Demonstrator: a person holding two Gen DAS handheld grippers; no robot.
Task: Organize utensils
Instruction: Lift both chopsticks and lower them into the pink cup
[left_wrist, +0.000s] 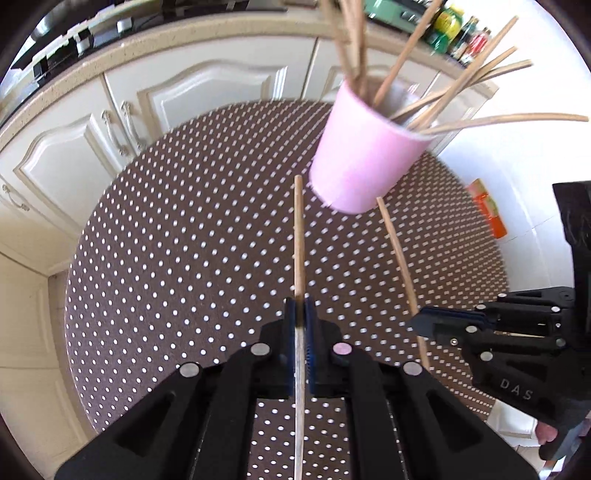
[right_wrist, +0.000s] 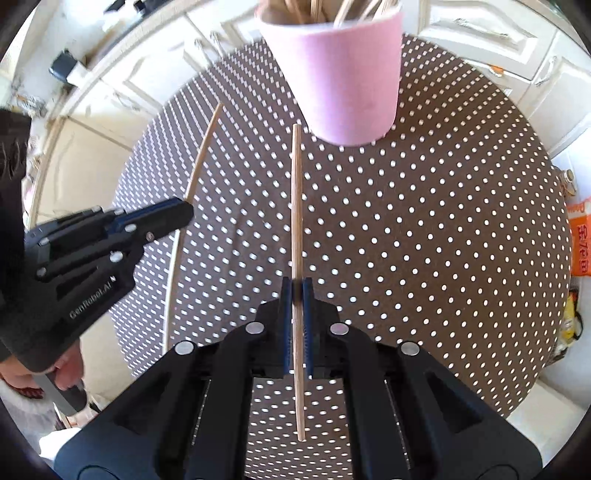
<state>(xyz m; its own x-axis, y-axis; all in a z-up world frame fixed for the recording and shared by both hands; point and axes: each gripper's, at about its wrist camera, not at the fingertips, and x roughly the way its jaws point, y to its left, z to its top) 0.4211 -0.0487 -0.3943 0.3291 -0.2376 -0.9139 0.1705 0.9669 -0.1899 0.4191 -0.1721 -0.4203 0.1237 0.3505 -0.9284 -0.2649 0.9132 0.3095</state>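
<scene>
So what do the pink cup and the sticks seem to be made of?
The pink cup looks like matte plastic or maybe glazed ceramic: smooth, evenly coloured, without shine. The stick in the left gripper and the stick in the right gripper look like bare light wood or bamboo, with faint grain.

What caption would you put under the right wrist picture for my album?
Right hand-held gripper shut on a thin wooden chopstick, aimed toward the pink cup on the brown polka-dot round table.
</scene>
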